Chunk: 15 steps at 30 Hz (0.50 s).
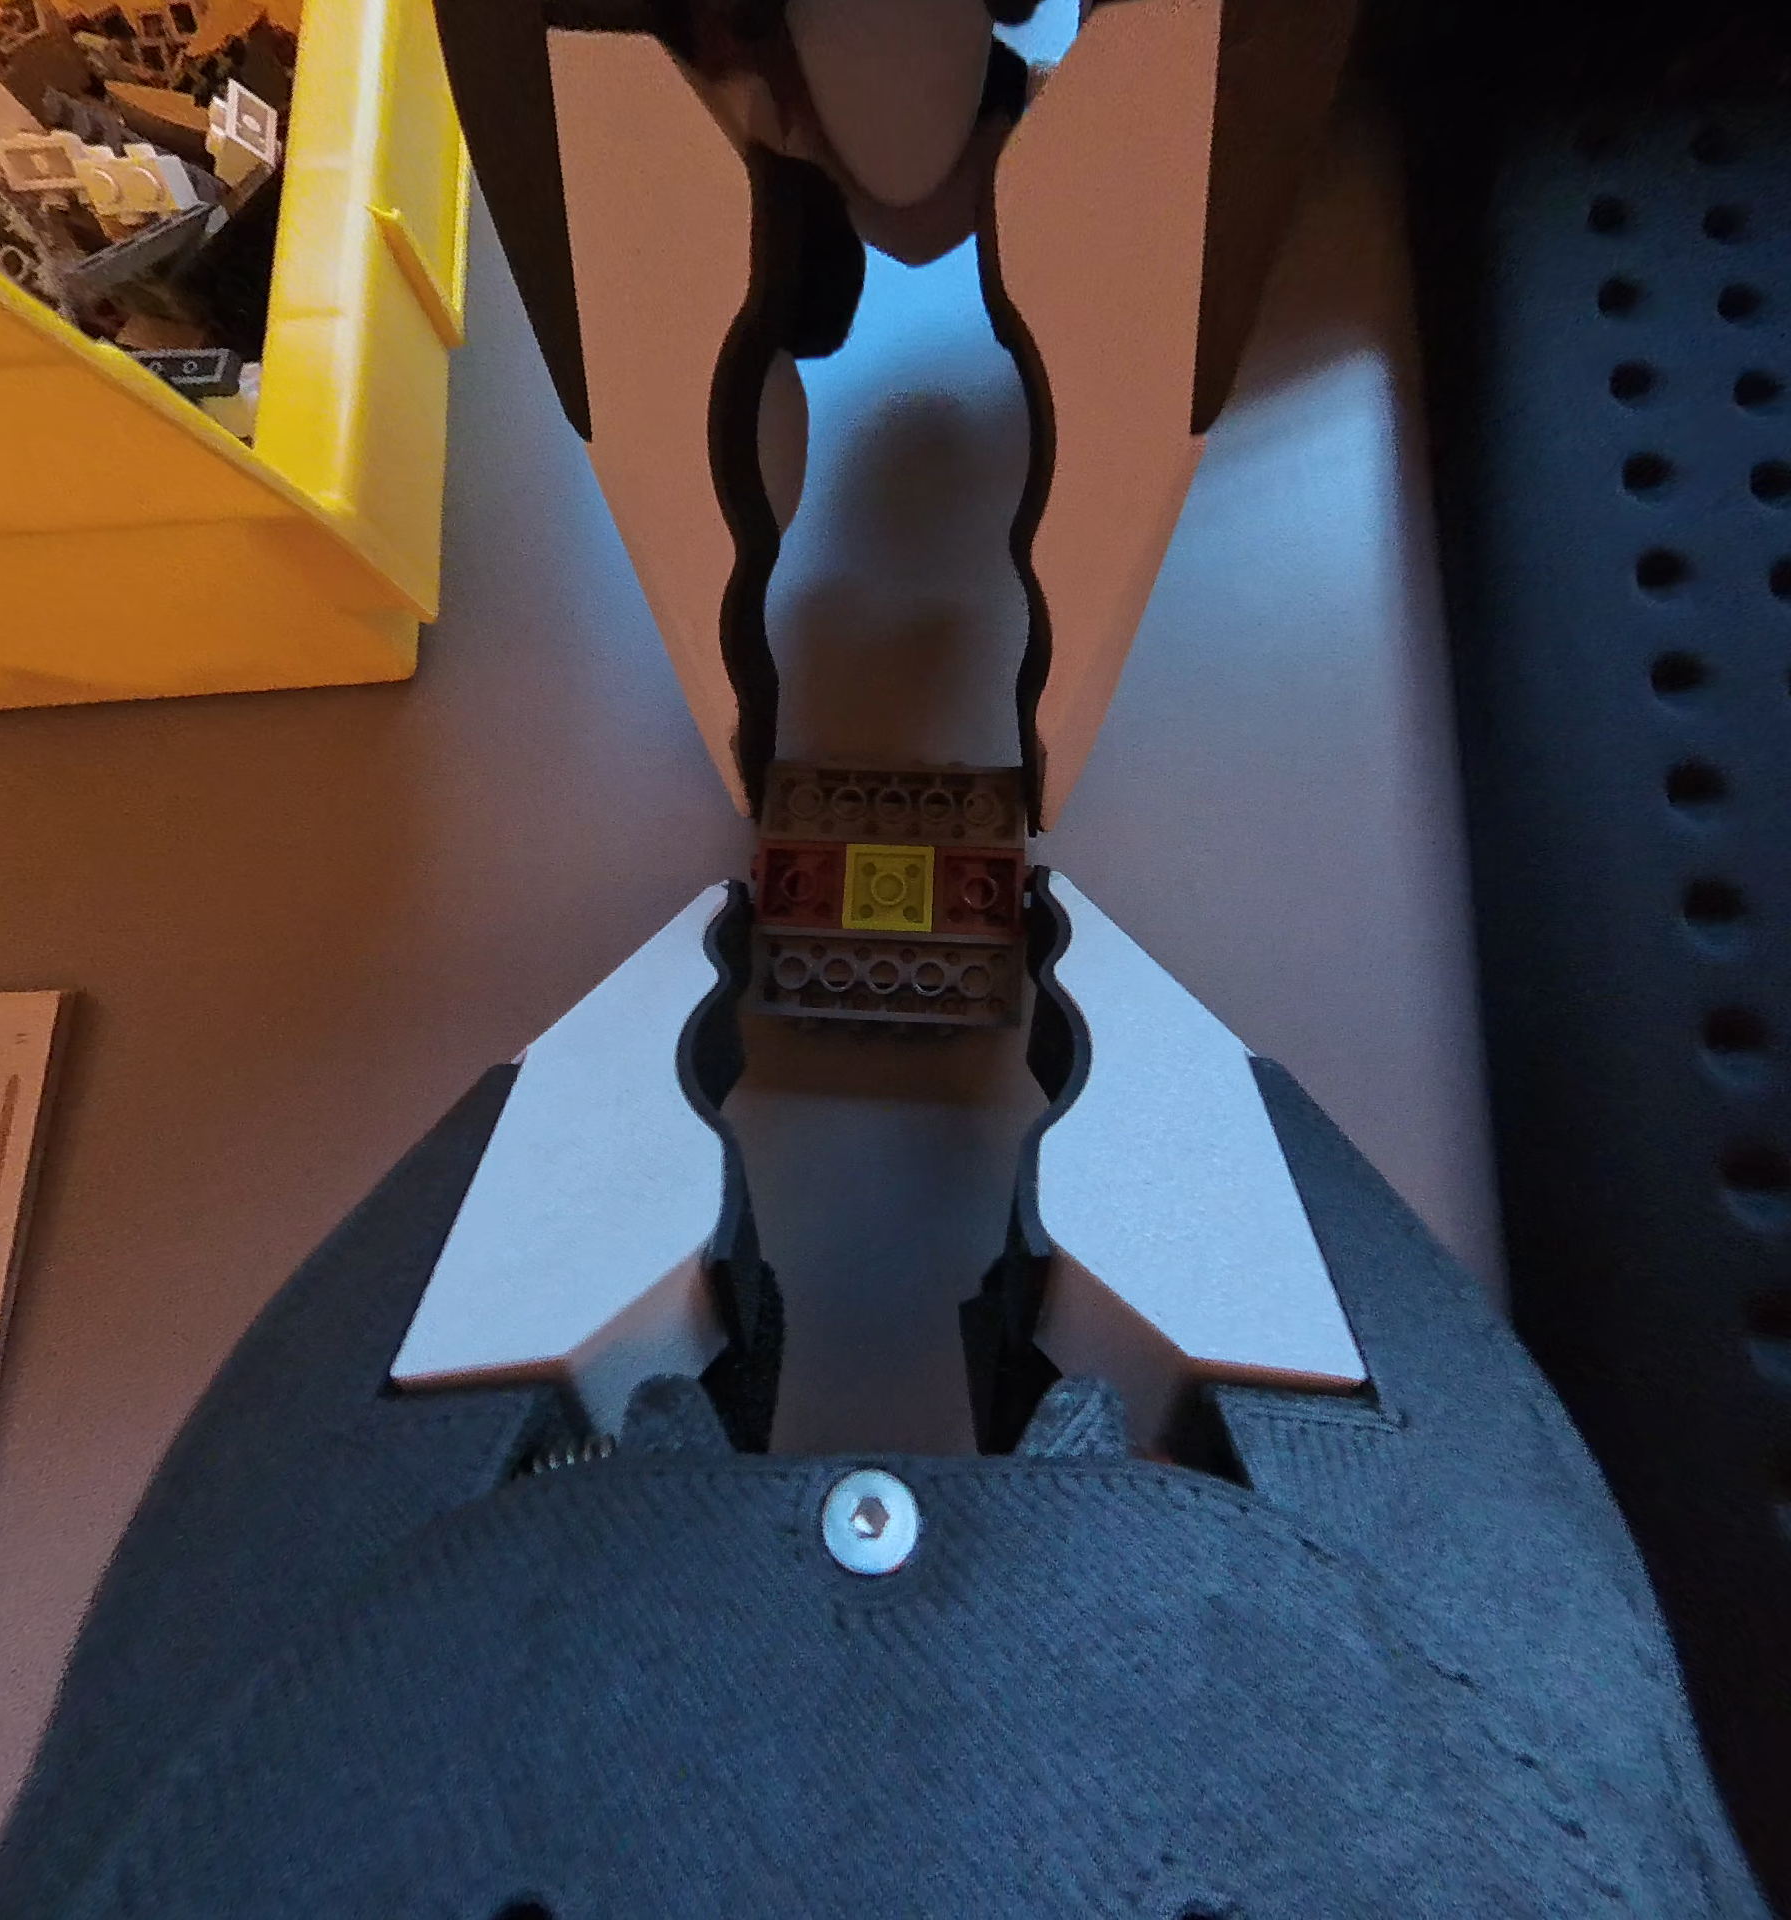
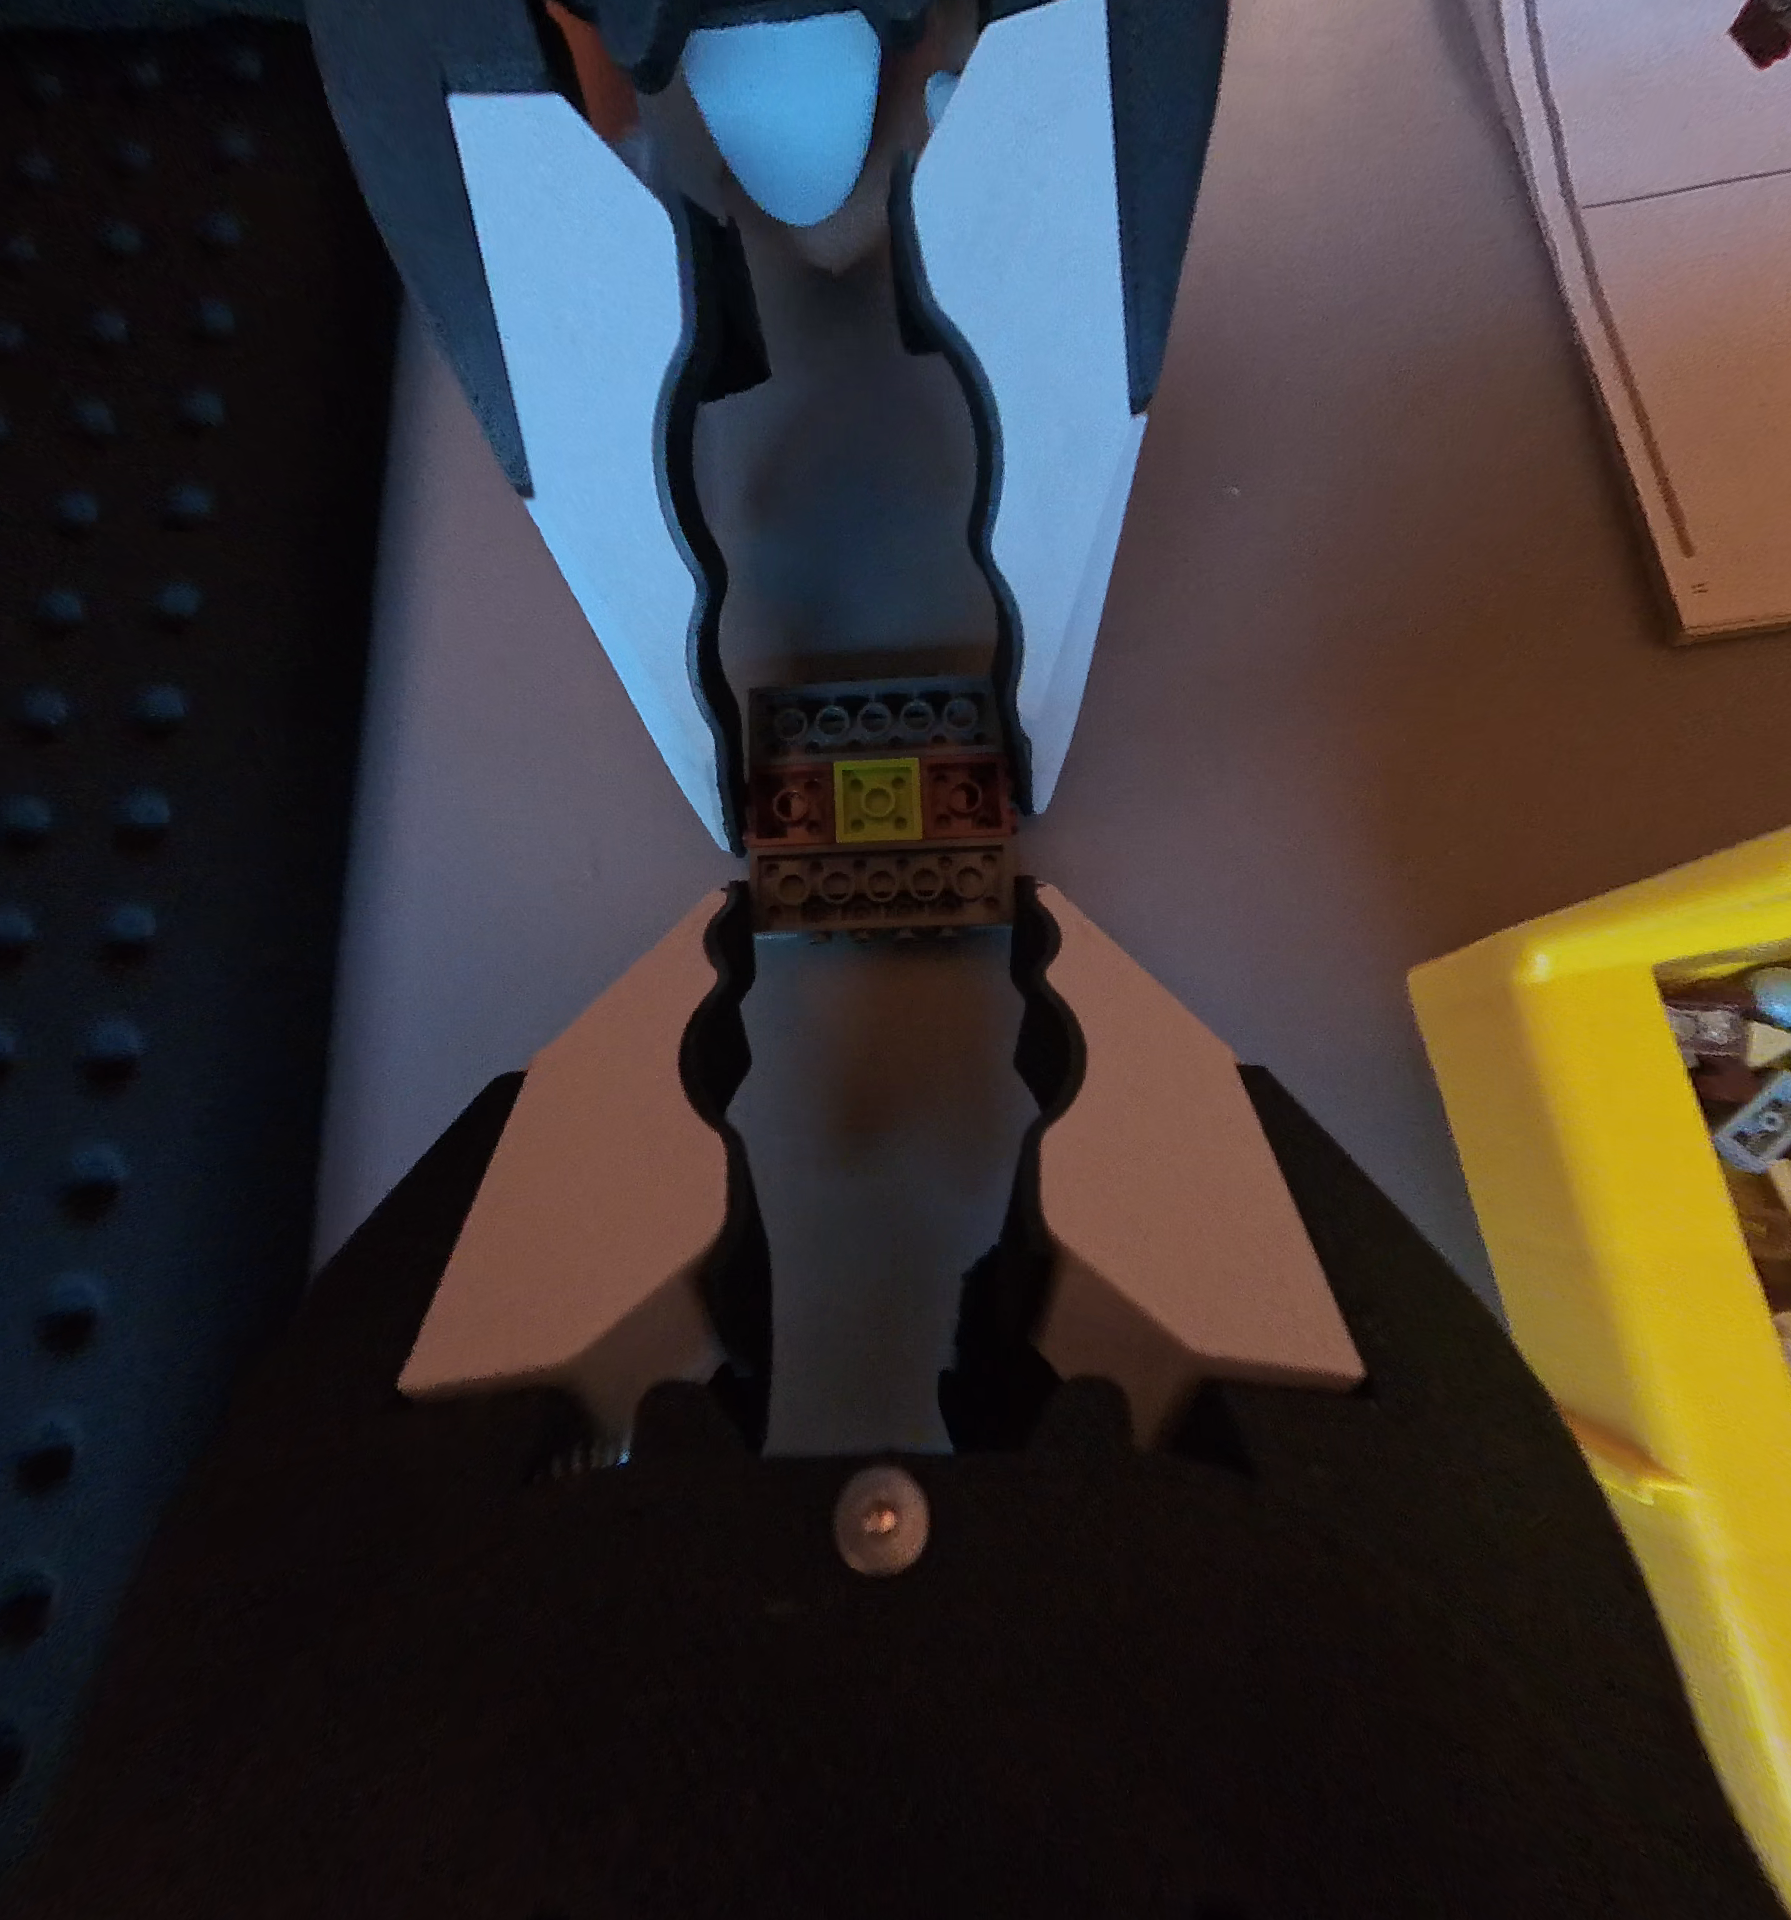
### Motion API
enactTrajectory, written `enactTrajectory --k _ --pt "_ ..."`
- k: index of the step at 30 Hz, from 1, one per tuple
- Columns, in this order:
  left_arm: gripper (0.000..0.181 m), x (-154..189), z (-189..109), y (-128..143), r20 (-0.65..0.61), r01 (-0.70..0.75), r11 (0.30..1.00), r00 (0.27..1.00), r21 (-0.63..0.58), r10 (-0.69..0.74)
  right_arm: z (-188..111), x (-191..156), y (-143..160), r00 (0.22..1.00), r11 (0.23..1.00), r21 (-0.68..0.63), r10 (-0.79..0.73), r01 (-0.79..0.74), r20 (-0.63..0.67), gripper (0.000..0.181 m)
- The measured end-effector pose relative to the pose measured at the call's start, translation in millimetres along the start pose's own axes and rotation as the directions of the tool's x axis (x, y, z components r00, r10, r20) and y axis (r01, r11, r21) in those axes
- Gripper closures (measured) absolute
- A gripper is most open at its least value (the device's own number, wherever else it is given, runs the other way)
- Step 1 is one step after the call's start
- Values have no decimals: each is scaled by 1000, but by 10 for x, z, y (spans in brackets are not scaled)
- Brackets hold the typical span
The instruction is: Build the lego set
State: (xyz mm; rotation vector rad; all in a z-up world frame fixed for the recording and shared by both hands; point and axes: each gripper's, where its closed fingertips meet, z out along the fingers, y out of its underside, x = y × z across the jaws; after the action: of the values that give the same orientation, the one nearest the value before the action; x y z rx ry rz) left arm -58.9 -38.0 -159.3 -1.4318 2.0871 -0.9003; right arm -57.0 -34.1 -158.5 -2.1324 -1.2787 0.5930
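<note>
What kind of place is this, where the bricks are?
Probably a desk or workbench set up for building Lego: a yellow bin full of loose pieces, an instruction booklet, and a small brick assembly held over the pale tabletop.

Left gripper (image 1: 883, 914) body seen as rough layered matt black plastic, its screw (image 1: 869, 1523) shiny metal; yellow bin (image 1: 351, 343) glossy smooth plastic; lego assembly (image 1: 889, 896) moulded plastic.

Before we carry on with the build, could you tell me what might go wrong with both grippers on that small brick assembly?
1. The left gripper and right gripper both pinch the brick assembly only at their fingertips; uneven pulling might split its rows apart.
2. It seems held above the table, so a slip could drop it.
3. The yellow bin sits close; a swing may bump it.
</note>
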Motion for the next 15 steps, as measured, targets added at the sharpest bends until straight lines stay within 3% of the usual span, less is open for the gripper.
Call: enactTrajectory --k 15 --pt "128 -9 6 -2 19 4 1000 1000 -10 -4 -5 -16 -19 995 996 43 68 -72 79 133"
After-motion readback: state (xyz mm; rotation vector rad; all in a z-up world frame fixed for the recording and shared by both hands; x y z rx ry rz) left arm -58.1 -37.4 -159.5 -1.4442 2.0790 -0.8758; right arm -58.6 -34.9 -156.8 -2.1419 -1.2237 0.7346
